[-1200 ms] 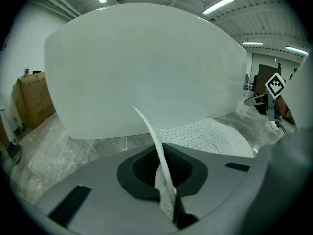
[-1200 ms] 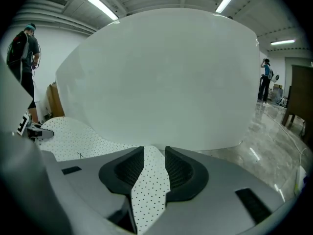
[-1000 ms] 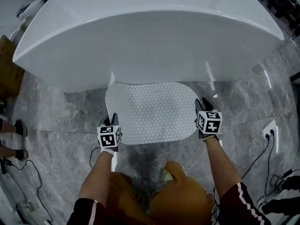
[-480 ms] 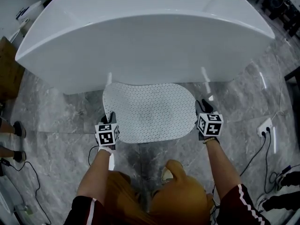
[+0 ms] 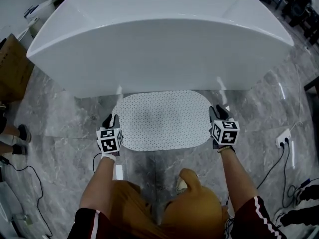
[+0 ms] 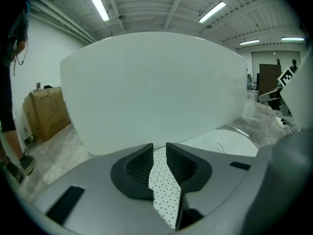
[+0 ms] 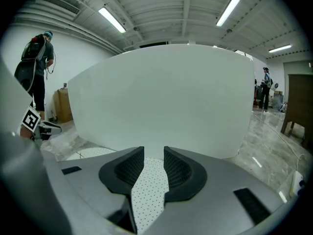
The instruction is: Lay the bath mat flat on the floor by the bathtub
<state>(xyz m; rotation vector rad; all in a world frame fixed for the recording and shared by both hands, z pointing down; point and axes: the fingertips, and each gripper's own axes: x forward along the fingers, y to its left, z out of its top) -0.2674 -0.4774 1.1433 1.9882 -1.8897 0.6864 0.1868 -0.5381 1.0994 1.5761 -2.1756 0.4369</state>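
Two tools were parked at the short ends of the bath mat (image 5: 164, 119), the left tool (image 5: 109, 119) right at its left edge and the right tool (image 5: 216, 111) right at its right edge. Both were seen released: in each gripper view the jaws were held a little apart, and the dotted white mat was only seen lying underneath through the gap, not pinched. The mat itself was spread out flat on the grey marble floor (image 5: 60, 118), its long side run along the base of the white bathtub (image 5: 159, 44), with the far edge tucked just under the tub's overhang. A cardboard box (image 5: 12, 66) was stood off to the left of the tub, and a white socket (image 5: 284, 138) with a cable was laid on the floor well off to the right.
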